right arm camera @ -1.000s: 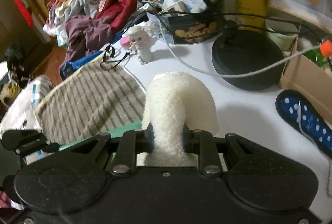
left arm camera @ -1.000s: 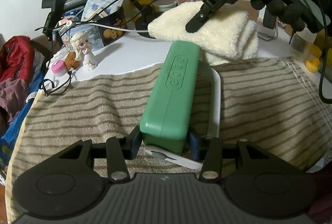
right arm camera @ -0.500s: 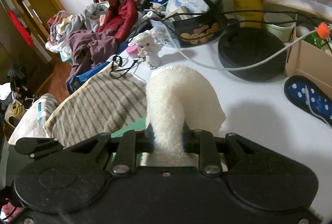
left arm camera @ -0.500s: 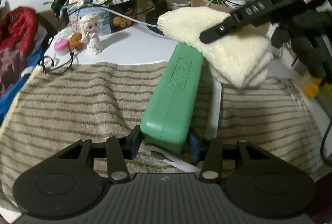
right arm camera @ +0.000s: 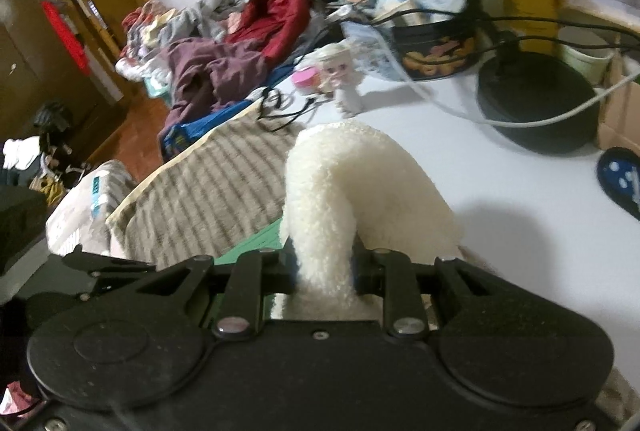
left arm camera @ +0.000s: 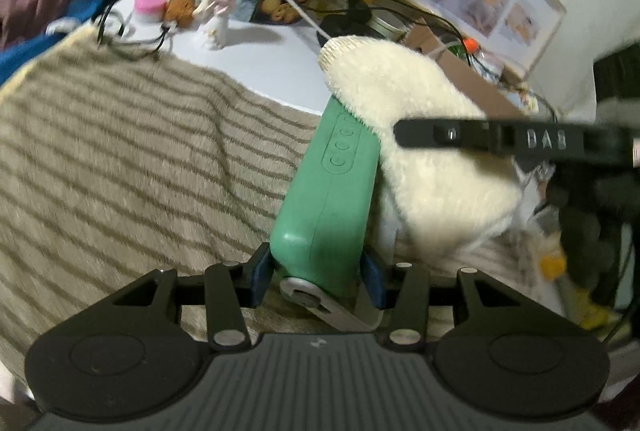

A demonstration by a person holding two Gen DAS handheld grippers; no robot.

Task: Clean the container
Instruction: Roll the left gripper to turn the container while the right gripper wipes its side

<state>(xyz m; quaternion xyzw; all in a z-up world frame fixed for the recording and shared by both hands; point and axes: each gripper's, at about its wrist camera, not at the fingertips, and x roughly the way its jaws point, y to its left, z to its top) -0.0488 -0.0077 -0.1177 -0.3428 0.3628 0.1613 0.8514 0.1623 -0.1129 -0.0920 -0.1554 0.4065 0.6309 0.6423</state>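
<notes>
A long green container (left arm camera: 332, 199) with a white handle and raised buttons on its top lies over a striped towel (left arm camera: 120, 159). My left gripper (left arm camera: 318, 273) is shut on its near end. A fluffy cream cloth (left arm camera: 424, 151) rests against the container's far right side, and my right gripper (left arm camera: 400, 135), held by a dark-gloved hand (left arm camera: 592, 207), is shut on it. In the right wrist view the cream cloth (right arm camera: 352, 191) bulges out between the right gripper (right arm camera: 324, 267) fingers, with a strip of the green container (right arm camera: 256, 243) below it.
On the white table (right arm camera: 520, 199) behind stand a small doll (left arm camera: 220, 7), a pink pot (left arm camera: 150, 5), a black lamp base (right arm camera: 540, 107) with cables, a biscuit tin (right arm camera: 436, 51) and a cardboard box (left arm camera: 460, 71). Clothes (right arm camera: 224, 43) are piled at the left.
The left wrist view has rolled, so the scene now tilts. The right gripper and cream cloth have slid nearer along the container's right side, covering its far buttons.
</notes>
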